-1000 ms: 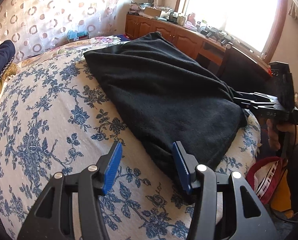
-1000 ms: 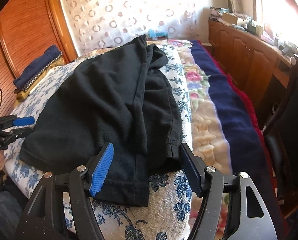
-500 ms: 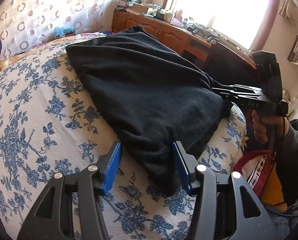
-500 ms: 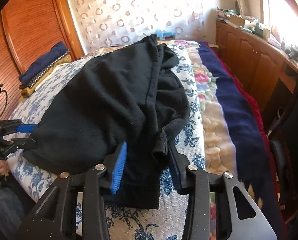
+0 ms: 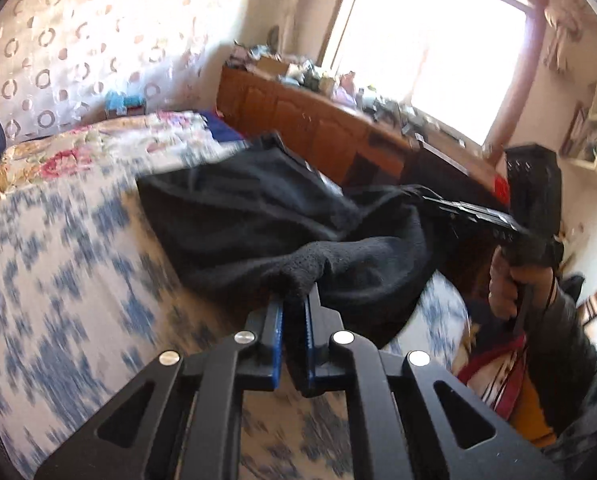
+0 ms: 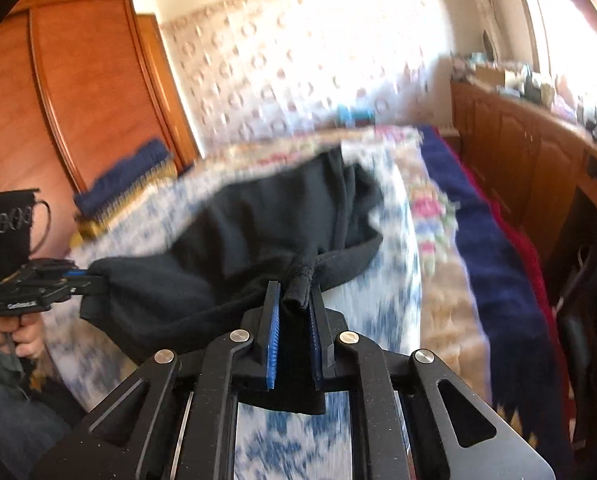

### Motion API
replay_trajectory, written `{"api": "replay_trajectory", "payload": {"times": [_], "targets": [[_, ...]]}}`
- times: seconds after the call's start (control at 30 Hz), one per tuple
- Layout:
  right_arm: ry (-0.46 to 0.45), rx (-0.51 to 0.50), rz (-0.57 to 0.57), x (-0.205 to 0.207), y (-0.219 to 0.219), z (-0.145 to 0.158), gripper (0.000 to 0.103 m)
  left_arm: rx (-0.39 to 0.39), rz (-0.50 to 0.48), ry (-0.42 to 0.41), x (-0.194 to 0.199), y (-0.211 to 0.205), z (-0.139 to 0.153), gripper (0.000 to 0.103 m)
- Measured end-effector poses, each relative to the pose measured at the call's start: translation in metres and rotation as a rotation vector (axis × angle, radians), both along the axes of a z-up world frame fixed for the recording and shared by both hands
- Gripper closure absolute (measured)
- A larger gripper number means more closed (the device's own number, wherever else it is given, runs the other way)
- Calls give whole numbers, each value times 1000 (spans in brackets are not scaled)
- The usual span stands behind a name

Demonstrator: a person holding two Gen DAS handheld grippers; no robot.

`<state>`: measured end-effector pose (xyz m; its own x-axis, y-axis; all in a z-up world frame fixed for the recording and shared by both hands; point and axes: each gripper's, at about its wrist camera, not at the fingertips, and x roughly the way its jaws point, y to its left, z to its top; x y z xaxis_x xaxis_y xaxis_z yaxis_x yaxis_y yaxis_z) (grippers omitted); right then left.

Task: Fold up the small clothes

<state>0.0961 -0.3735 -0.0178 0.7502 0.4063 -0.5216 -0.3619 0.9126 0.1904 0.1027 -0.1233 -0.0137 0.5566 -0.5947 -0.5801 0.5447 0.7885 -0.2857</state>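
A black fleece garment (image 5: 258,216) lies on the bed with the blue floral cover (image 5: 58,280). My left gripper (image 5: 294,300) is shut on one near corner of it and lifts it. My right gripper (image 6: 294,296) is shut on the other near corner, a bunched hem (image 6: 298,288). The near edge of the garment (image 6: 158,288) hangs stretched between the two grippers, raised off the bed. The far part still rests on the bed. Each gripper shows in the other's view: the right one (image 5: 426,200), the left one (image 6: 86,276). Both views are motion-blurred.
A wooden cabinet (image 5: 318,128) with clutter runs under the window on the right. A wooden wardrobe (image 6: 98,88) stands on the left. Folded navy fabric (image 6: 126,172) sits at the bed's far left. A navy and red blanket (image 6: 490,248) lies along the bed's right side.
Both grippers closed on the near corners of the black garment and lifted them up off the bed. The views swung upward and the garment's near edge now hangs between the grippers.
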Motion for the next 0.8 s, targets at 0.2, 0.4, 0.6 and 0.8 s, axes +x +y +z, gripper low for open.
{"api": "replay_trajectory", "payload": {"times": [0.2, 0.4, 0.6, 0.8], "targets": [[-34, -15, 2, 53, 11, 30, 93, 0, 66, -12, 58, 11, 18, 98], [-1, -50, -3, 128, 22, 30, 93, 31, 109, 20, 116, 14, 13, 98], [45, -59, 7, 187, 24, 18, 93, 32, 125, 54, 160, 18, 3, 97], [81, -101, 1, 215, 31, 0, 92, 41, 131, 70, 179, 23, -6, 88]]}}
